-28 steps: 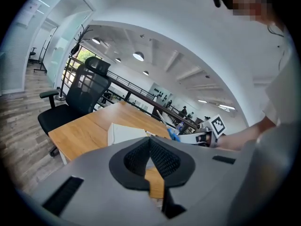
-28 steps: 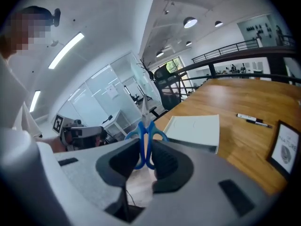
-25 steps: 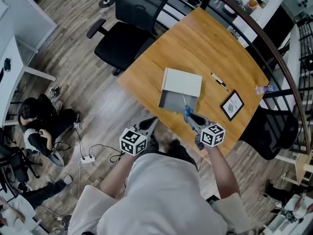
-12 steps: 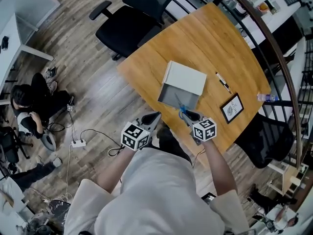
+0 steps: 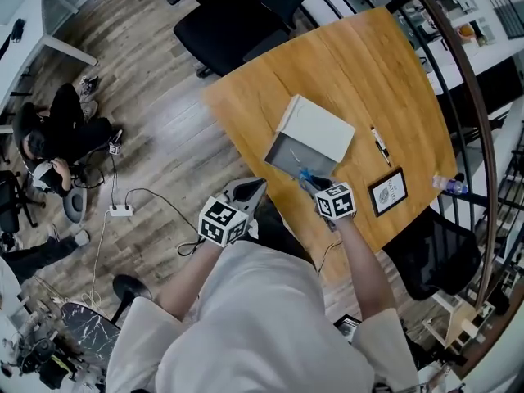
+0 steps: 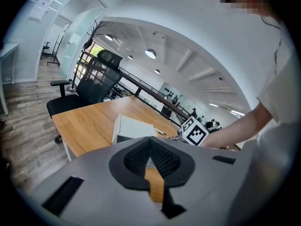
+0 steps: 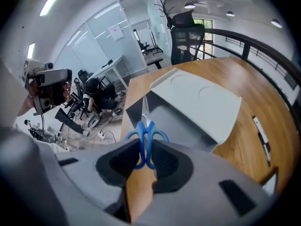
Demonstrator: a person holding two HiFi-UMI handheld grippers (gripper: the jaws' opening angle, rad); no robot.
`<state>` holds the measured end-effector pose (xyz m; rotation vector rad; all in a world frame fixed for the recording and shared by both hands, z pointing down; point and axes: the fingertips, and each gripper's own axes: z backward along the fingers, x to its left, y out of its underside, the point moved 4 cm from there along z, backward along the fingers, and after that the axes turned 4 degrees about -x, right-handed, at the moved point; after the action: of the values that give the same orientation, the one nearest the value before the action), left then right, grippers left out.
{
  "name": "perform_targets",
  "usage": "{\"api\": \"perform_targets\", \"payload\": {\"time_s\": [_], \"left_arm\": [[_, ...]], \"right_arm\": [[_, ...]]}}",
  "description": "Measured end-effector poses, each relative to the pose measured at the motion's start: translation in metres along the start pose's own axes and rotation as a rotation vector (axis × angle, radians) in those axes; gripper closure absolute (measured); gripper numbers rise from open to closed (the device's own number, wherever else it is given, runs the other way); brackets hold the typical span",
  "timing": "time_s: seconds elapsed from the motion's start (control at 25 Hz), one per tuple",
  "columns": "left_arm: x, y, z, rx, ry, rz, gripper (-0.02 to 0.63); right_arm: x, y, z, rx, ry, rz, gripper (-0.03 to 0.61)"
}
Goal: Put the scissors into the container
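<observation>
here, the scissors (image 7: 146, 136) are clamped by their blue handles between the pads of the right gripper (image 7: 145, 157); their long axis runs in line with the jaws, blades shut and pointing straight away from the gripper toward the container (image 7: 181, 122); in the head view the scissors (image 5: 304, 178) slant up and to the left from the right gripper (image 5: 318, 188), with the tip over the container's open mouth; whether the tip is below the rim cannot be told.

the container (image 5: 286, 157) is a grey box with a white lid (image 5: 318, 129) lying back over its far side; what shows of its inside is plain grey floor and wall, with only the scissor tip in front of it.

the box sits close to the near-left edge of the wooden table (image 5: 368, 64); a wide stretch of bare wood runs beyond the lid; to the right lie a pen (image 5: 380, 145) near the lid's corner and a small framed picture (image 5: 387, 191) by the table's near edge, both apart from the container; a black office chair (image 5: 237, 27) stands at the far-left side.

the left gripper (image 5: 252, 190) hangs off the table's edge, beside the right one; in the left gripper view its pads (image 6: 141, 158) are together with nothing between them.
</observation>
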<state>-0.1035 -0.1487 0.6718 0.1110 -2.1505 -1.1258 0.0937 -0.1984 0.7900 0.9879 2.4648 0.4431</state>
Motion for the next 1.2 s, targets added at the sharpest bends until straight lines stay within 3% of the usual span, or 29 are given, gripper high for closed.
{"api": "perform_targets", "payload": {"time_s": [0.2,0.56,1.04,1.2], "left_arm": [[0.008,0.005,0.006,-0.005,-0.053,0.02,0.62],[0.034,0.018,0.009,0.017,-0.107,0.05,0.62],[0.046,0.027,0.014,0.028,-0.123,0.069,0.62],[0.046,0.028,0.019,0.028,-0.124,0.072,0.62]], "right_arm": [[-0.014,0.0,-0.021,0.091,0.012,0.027,0.495],[-0.032,-0.001,-0.062,0.209,0.108,0.05,0.495],[-0.042,0.002,-0.081,0.235,0.25,0.085,0.492],[-0.042,0.0,-0.08,0.225,0.263,0.101,0.483]]}}
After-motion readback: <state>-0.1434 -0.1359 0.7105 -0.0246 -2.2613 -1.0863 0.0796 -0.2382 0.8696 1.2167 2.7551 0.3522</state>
